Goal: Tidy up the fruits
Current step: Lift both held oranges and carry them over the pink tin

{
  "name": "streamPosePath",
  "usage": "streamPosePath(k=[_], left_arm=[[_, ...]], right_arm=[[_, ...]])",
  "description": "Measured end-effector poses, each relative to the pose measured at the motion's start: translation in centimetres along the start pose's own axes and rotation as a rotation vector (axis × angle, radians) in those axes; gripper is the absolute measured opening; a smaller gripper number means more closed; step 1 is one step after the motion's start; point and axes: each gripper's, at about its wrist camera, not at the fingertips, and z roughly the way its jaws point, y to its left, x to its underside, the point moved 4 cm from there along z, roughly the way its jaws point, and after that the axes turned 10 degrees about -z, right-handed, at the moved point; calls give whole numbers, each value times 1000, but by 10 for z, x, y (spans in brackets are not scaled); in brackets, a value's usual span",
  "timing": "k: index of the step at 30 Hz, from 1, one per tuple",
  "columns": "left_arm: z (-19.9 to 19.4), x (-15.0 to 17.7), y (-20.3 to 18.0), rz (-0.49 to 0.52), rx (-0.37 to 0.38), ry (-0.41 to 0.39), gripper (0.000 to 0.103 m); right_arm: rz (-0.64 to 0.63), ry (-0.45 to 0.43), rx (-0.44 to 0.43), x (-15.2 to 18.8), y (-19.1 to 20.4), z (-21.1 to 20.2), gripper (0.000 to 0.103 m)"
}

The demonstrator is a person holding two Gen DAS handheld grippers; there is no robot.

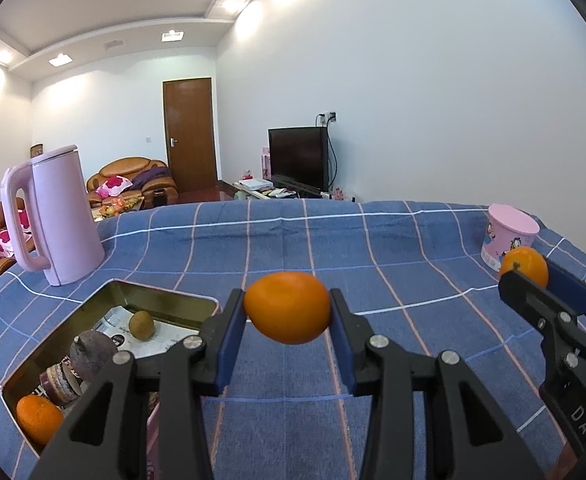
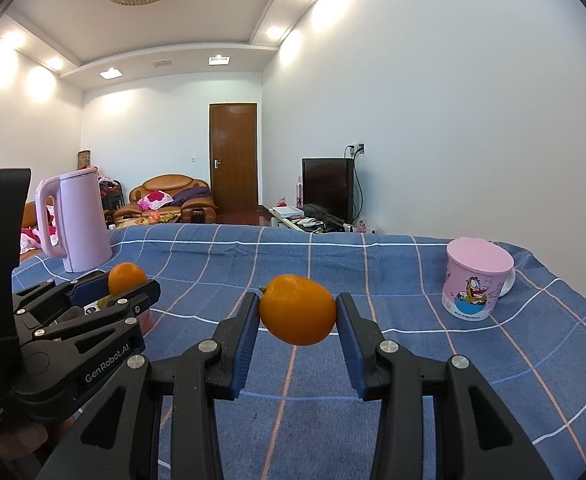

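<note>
A: L gripper point(image 1: 288, 312) — what's it doing?
B: Its blue-padded fingers point(image 1: 229, 338) are clamping a smooth, slightly oval orange point(image 1: 287, 307), one pad on each side, hanging above the tabletop point(image 1: 393, 240). Checked blue cloth w/ white & pink lines is covering that tabletop, a bit wrinkled.
A: And the R gripper point(image 2: 297, 312)?
B: Same story. Ribbed blue pads are squeezing a second orange point(image 2: 297, 309), glossy peel, small stem nub showing at its upper left. Also off the cloth.
A: Anything the L view is showing that the R isn't?
B: Yes, the rectangular metal tin point(image 1: 165, 300), brassy walls w/ rounded corners, lying at lower left. Inside: a third orange point(image 1: 39, 418) at the near corner, a dark purplish round fruit point(image 1: 93, 354), a small brown-green one point(image 1: 141, 324), all sitting on printed paper. In the R view the L gripper's black body is hiding nearly all of that.
A: And R view only?
B: The pink mug point(image 2: 477, 280) in full: cartoon print, flat pink lid, white handle poking out behind, standing at far right. L view is cutting it partly behind the other gripper.
A: Shared stuff?
B: A matte pink kettle point(image 2: 81, 220), tall, w/ loop handle, standing at the far left of the cloth. Both grippers are sitting side by side, apart.
</note>
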Motion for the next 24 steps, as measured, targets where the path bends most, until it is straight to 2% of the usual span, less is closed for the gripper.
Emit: streamPosePath(k=[17, 24], left_arm=[[-13, 5, 18, -25, 9, 24, 43], [-20, 8, 31, -24, 8, 35, 43]], right_arm=[[-44, -1, -11, -3, 21, -6, 41], [-61, -4, -51, -5, 42, -6, 41]])
